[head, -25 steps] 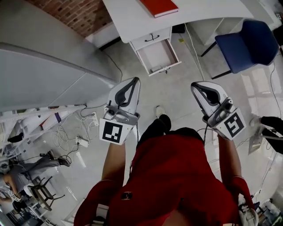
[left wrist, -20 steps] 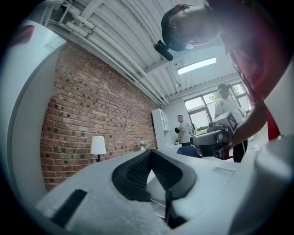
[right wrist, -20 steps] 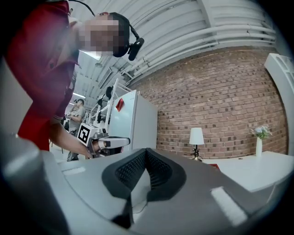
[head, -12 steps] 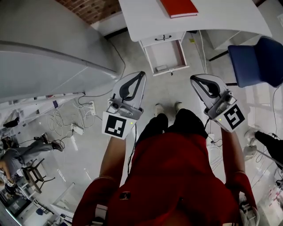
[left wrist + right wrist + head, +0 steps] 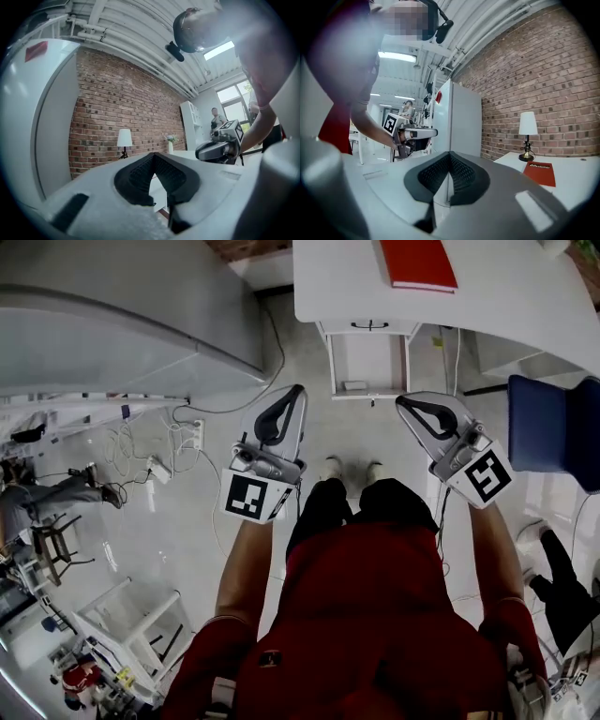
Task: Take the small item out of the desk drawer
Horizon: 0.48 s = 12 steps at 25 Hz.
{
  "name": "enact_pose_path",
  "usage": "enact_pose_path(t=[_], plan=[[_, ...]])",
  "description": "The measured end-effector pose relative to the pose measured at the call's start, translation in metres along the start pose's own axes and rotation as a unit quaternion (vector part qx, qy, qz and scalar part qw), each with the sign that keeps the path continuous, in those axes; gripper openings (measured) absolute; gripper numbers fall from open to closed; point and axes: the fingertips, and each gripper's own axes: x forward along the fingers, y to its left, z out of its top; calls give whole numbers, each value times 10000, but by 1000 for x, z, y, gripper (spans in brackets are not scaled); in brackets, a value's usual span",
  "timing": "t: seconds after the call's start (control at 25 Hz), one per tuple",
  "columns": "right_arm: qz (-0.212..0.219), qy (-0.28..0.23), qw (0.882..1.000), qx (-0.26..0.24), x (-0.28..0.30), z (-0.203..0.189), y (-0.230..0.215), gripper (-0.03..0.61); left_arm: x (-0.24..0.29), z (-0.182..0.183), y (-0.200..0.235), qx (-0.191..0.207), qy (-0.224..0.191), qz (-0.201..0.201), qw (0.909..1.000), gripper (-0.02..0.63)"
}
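The white desk (image 5: 525,296) stands at the top of the head view, with its drawer (image 5: 368,357) pulled open toward me. A small pale item (image 5: 354,385) lies at the drawer's front edge. My left gripper (image 5: 298,390) and right gripper (image 5: 400,401) are held in the air short of the drawer, one on each side, both shut and holding nothing. In the left gripper view the left gripper (image 5: 153,154) points at a brick wall. The right gripper (image 5: 450,153) in its own view also meets at the tip.
A red book (image 5: 419,263) lies on the desk top, and a table lamp (image 5: 528,124) stands at its back. A blue chair (image 5: 558,432) is at the right. A large grey cabinet (image 5: 122,324) is at the left, with cables and a power strip (image 5: 155,470) on the floor.
The person has stepped toward the desk, so the drawer now sits squarely ahead and closer. Both grippers travelled along, still shut.
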Motion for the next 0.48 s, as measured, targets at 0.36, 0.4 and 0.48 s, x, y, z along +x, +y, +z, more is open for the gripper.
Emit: enact_pose_path(t=[0.36,0.4,0.48], plan=[[709,395,9964,-240,21,-53,-21,12,12,-39,8,48,188,288,9994,3],[760,474,9956,-277,24,-61,-23,12,13,-43,10,34,194,281,9994,3],[822,641,9941,-300,32,-77,-29,12,15,-55,16,42,235,252,9994,3]])
